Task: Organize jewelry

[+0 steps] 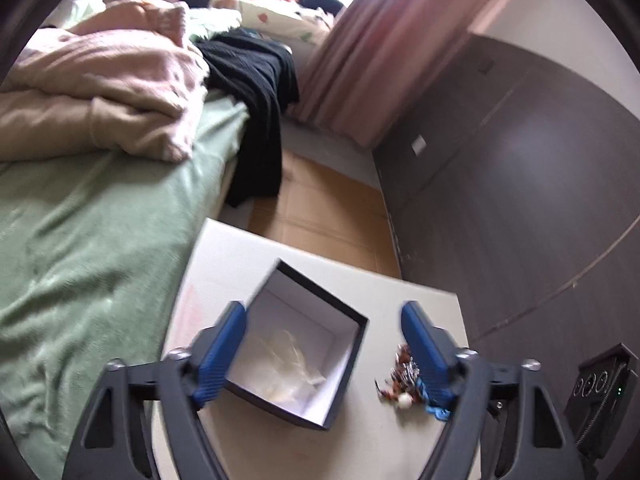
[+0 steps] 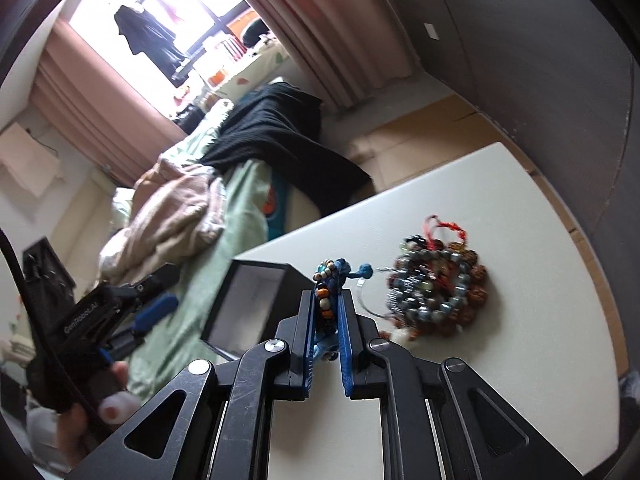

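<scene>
An open black box (image 1: 304, 344) with a white inside stands on the white table (image 1: 360, 452); a clear plastic bag (image 1: 288, 368) lies in it. My left gripper (image 1: 324, 312) is open, its fingers either side of the box. A pile of bead bracelets (image 1: 400, 376) lies right of the box. In the right wrist view my right gripper (image 2: 327, 294) is shut on a blue beaded bracelet (image 2: 329, 280), held above the table between the box (image 2: 248, 304) and the bracelet pile (image 2: 436, 288). The left gripper (image 2: 152, 312) shows at left.
A bed with a green sheet (image 1: 80, 240), a pink blanket (image 1: 108, 92) and black clothing (image 1: 252, 92) lies left of the table. A dark wardrobe (image 1: 520, 180) stands right. Cardboard (image 1: 320, 204) covers the floor beyond the table. A black device (image 1: 600, 384) sits at the far right.
</scene>
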`<state>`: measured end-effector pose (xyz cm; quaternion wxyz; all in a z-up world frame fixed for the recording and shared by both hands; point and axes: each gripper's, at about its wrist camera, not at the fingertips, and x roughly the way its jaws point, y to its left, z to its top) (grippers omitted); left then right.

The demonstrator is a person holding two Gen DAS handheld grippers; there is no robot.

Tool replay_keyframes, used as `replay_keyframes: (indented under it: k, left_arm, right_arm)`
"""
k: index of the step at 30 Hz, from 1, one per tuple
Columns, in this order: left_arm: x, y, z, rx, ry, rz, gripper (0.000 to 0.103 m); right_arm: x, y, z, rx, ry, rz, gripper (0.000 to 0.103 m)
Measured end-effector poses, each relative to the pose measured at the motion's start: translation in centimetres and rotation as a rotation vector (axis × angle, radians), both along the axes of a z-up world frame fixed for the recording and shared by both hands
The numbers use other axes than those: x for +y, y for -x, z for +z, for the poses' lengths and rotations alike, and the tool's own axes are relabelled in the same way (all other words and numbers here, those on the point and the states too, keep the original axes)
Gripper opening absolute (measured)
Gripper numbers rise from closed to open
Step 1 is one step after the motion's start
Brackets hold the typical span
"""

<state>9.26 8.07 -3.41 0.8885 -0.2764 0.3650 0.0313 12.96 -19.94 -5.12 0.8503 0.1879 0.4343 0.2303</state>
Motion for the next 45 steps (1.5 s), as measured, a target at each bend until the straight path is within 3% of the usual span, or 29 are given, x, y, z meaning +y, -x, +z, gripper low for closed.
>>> replay_keyframes:
  k: [7,13,14,16,17,18,21,26,36,40,42,45]
  left_arm:
    - [3.1,0.8,0.4,-0.012,0.016,0.085,0.081]
    - [4.8,2.3,0.6,-0.049,0.038,0.173,0.081]
    - [4.9,2.4,0.5,-0.05,0.044,0.188,0.081]
    - [4.8,2.4,0.5,-0.049,0.05,0.2,0.081]
    - [4.6,2.3,0.6,-0.047,0.044,0.2,0.081]
    - [4.4,2.2,0.7,-0.049,0.03,0.199,0.081]
    - [3.5,2.1,1.0,-0.065,-0.012,0.203,0.081]
    - [2.3,1.6,1.0,-0.086,0.073,0.136,0.081]
    - [-5.4,-0.4,1.7,-0.084,-0.095,-0.074,0.081]
    - [-7.6,-1.4,0.7,-0.049,-0.096,-0.132,0.081]
    - [-8.5,-1.9,0.1,-0.032,-0.082,-0.153,0.081]
    - [-9.9,-2.5,-0.5,-0.017,-0.088,-0.177,0.075]
  right_arm:
    - [3.1,-1.2,0.8,-0.001,-0.098,0.11,0.012]
    - [7.9,-1.9,1.6,0.023,-0.117,0.253,0.013]
    - [8.7,-2.1,1.3,0.041,-0.104,0.274,0.015]
    - [9.7,-2.4,-0.2,0.095,-0.083,0.286,0.036]
    - [9.5,-2.6,-0.8,0.11,-0.077,0.265,0.061]
    - [8.7,-2.5,-1.4,0.11,-0.078,0.221,0.069]
    - [6.1,-2.6,-1.8,0.113,-0.097,0.139,0.069]
    - [1.6,-2.0,0.1,0.05,-0.093,0.017,0.07]
    - [-5.6,-1.0,1.5,0.026,-0.085,-0.183,0.07]
    - [-6.8,-1.3,0.8,0.058,-0.1,-0.192,0.07]
    - [-7.5,-1.4,0.4,0.081,-0.12,-0.21,0.085]
    - [-8.6,-1.4,0.0,0.095,-0.137,-0.25,0.087]
